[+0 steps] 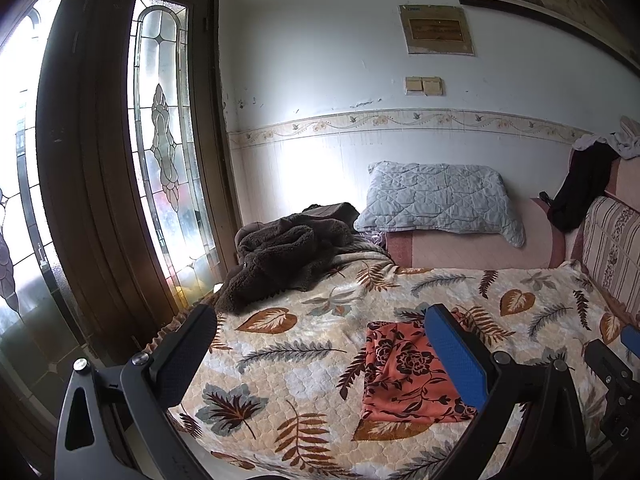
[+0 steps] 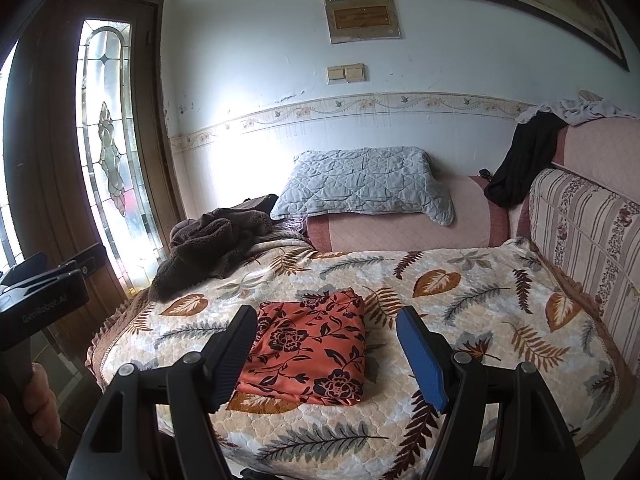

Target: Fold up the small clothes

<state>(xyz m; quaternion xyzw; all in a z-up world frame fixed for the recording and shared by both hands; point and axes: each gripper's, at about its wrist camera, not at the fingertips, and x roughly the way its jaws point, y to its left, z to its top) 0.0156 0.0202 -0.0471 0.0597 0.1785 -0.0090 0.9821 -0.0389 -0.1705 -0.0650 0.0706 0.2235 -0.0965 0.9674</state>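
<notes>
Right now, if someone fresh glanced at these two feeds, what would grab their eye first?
First, the folded orange cloth with black flowers, lying flat on the leaf-patterned quilted bedspread just ahead of both open grippers, the right gripper framing it. Next, the tall leaded-glass door panel glowing at left. Behind, a rumpled dark brown fleece garment sits by the bed's far left corner, beside a pale blue quilted pillow.

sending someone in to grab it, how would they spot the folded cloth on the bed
Find the bed with the leaf-print cover, under the wall with the grey pillow. Near its front edge lies the folded cloth, a flat rectangle. It is the only orange piece, printed with dark flowers, unlike the crumpled brown fleece by the door.
</notes>
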